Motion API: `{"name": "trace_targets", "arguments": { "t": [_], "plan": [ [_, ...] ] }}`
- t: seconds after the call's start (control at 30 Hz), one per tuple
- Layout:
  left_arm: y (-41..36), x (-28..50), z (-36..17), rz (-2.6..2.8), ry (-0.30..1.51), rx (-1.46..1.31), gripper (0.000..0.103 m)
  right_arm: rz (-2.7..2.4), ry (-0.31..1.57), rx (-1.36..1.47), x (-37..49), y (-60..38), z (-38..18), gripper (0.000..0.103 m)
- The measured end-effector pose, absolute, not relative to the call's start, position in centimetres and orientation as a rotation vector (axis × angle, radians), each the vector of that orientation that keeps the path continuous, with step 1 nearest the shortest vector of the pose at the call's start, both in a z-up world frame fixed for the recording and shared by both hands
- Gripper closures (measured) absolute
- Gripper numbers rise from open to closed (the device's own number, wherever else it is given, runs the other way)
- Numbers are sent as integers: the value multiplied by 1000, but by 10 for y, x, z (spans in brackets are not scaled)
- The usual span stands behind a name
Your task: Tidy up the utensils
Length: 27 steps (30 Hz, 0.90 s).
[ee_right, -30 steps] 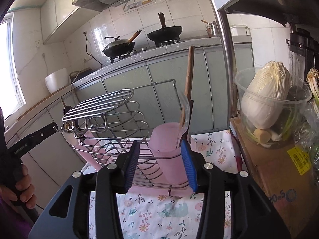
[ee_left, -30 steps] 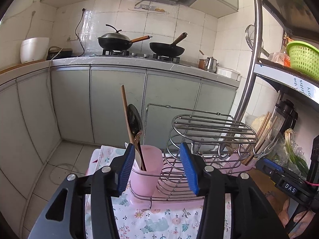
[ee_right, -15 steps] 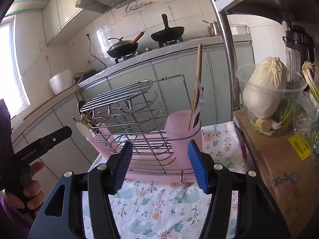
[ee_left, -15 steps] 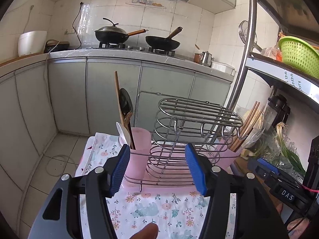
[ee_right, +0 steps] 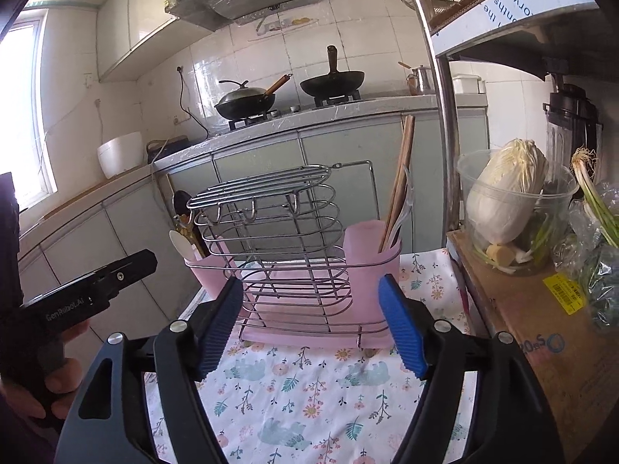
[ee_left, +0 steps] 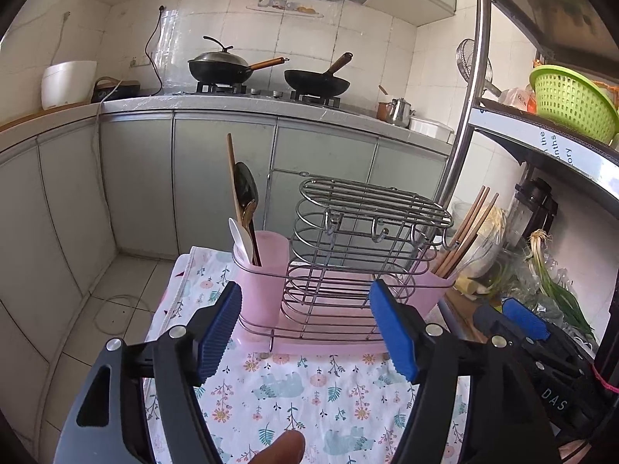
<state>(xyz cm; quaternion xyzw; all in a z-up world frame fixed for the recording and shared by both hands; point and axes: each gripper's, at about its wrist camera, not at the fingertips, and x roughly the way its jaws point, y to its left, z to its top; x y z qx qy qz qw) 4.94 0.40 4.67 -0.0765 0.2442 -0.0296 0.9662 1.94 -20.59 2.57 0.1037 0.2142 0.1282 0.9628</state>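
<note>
Two grippers, left gripper [ee_left: 305, 328] and right gripper [ee_right: 311, 326], both spread wide, holding nothing. Spoons [ee_left: 243, 208] in left pink cup, chopsticks [ee_left: 466, 228] in right cup, middle of frame on wire rack [ee_left: 348, 247]. Sorting looks done. Next: probably nothing, maybe back away.

The rack [ee_left: 367, 224] is shiny chrome wire sitting in a matte pink plastic tray [ee_left: 309, 342]. Pink plastic cup [ee_left: 267, 270] holds a wooden spatula [ee_left: 232, 178], a glossy black spoon [ee_left: 245, 189] and a white plastic one [ee_left: 240, 237]. Chopsticks [ee_right: 400, 181] look like wood. Underneath, soft floral cloth [ee_right: 309, 406].
</note>
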Motion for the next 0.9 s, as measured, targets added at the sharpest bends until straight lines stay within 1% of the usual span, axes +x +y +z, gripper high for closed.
{"name": "trace_targets", "arguments": {
  "t": [0.3,0.9],
  "plan": [
    [-2,37,42,-59,527,-143,35,225,437,214,8,-203,22,29],
    [-13,25,40,-56,524,-115,35,216,443,192,2,-200,20,29]
  ]
}}
